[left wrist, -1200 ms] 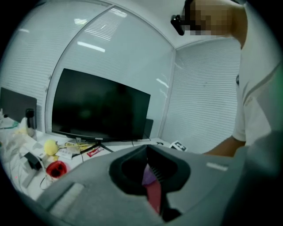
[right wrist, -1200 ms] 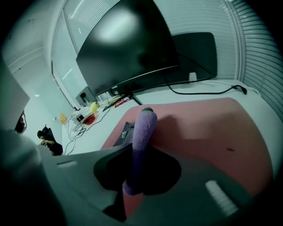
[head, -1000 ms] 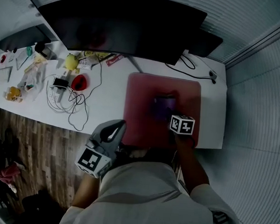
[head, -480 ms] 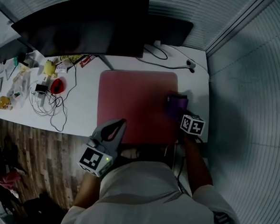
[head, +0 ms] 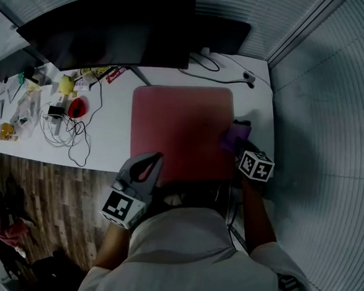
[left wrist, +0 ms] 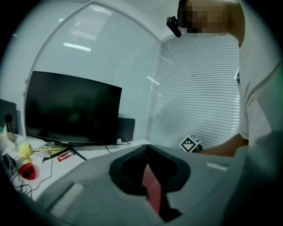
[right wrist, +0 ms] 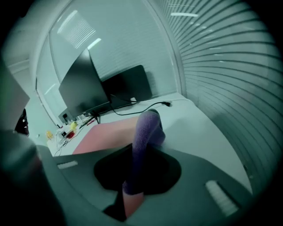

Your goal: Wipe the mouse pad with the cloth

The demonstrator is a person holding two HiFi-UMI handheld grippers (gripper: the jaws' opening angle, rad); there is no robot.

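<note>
Person's shirt point(head: 187, 248) is covering near edge of mouse pad point(head: 177, 129); monitor point(head: 109, 31) is hiding back edge of desk point(head: 112, 124); right gripper point(head: 244, 151) is covering part of cloth point(head: 237, 136); left-side clutter point(head: 23, 109) is showing too small to identify.

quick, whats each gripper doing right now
Left gripper: closed, empty.
Right gripper: closed on the purple fabric cloth.

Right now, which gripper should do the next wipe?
Probably the right gripper: its jaws are shut on the cloth at the mouse pad's right edge. The left gripper holds nothing, short of the pad's near edge.
</note>
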